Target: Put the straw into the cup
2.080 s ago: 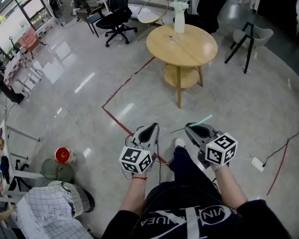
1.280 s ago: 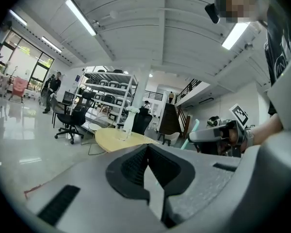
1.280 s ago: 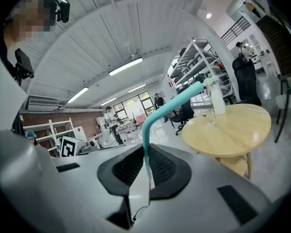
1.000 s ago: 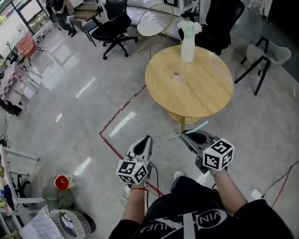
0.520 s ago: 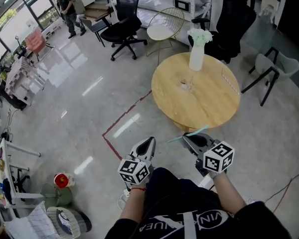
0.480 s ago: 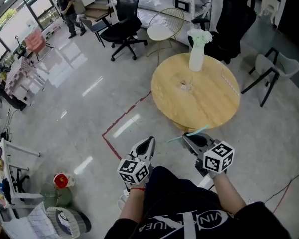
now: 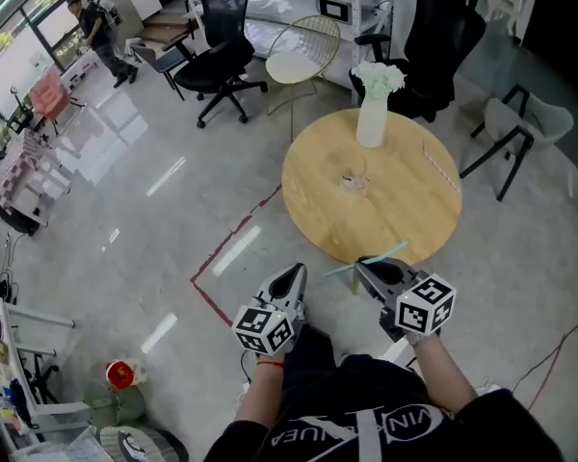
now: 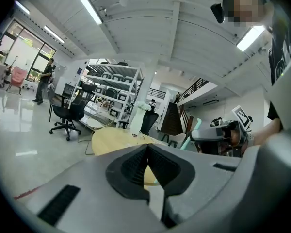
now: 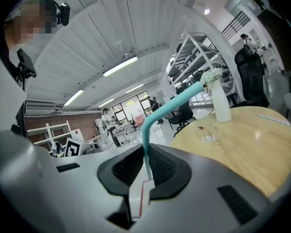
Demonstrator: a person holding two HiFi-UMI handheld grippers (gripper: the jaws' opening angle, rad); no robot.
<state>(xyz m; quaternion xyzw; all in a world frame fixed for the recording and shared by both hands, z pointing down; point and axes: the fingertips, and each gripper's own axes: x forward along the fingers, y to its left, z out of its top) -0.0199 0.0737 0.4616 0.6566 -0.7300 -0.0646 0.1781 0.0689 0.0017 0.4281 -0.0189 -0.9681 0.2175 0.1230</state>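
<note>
Polished grey floor (image 7: 125,210) spreads wide around you, and a round wooden table (image 7: 405,224) stands straight ahead, its near edge just beyond both gripper tips. Your right gripper (image 7: 364,266) is clamped on the teal straw (image 7: 392,250). The pads pinch it partway along, and it sticks out to either side of the tip. The cup (image 7: 353,175), a small clear glass, stands near the table's middle, well apart from the straw. A white vase (image 7: 371,123) of pale flowers stands behind the cup. Your left gripper (image 7: 293,275) hangs just beside the right one, jaws together with nothing between them.

Bare tabletop lies between the near edge and the cup. A thin pale strip (image 7: 441,166) lies toward the table's right side, apart from the cup. On the floor to the left of the table runs a red tape line (image 7: 233,243). Beyond the far edge stand black office chairs (image 7: 222,22) and a wire-frame chair (image 7: 303,46).

In the head view the straw is only a short slanted line across the right gripper. The right gripper view shows it rising from the closed pads and bending at its neck toward the vase, with the cup low on the tabletop beneath that bend. The left gripper view shows its own pads meeting, with the table past them and your other gripper off to the right.
</note>
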